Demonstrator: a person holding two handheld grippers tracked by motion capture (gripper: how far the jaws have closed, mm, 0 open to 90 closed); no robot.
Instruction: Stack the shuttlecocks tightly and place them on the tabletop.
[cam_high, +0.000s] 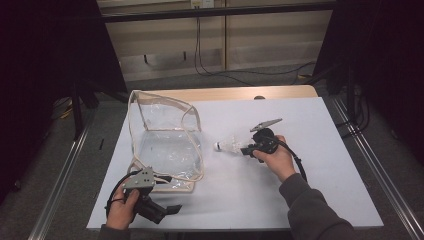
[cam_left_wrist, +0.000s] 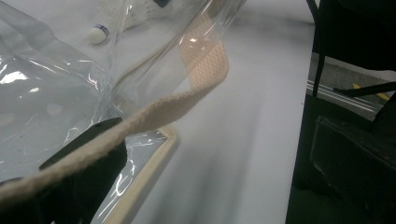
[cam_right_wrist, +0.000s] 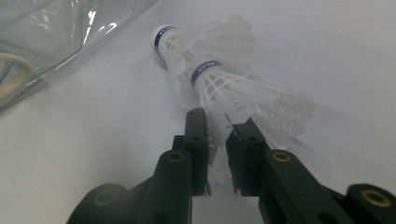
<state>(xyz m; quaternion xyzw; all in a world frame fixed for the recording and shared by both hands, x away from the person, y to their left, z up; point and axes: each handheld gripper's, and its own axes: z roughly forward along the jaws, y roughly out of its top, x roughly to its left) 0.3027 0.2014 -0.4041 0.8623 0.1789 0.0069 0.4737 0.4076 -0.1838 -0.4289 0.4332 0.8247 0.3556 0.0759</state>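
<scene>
Shuttlecock (cam_right_wrist: 233, 91) lies at frame centre on the table (cam_high: 300, 190), its feathers pinched by my right gripper (cam_right_wrist: 219, 135). My left gripper (cam_left_wrist: 70, 168) clamps the bag (cam_high: 167, 145) strap (cam_left_wrist: 154, 112), lower left.

Left gripper (cam_high: 167, 209) held low at the near table edge, jaws pointing toward the table centre (jaw state not discernible). Right gripper (cam_high: 243, 150) held level, jaws pointing left and nearly closed, hand (cam_high: 274, 159) wrapped around the body.
</scene>
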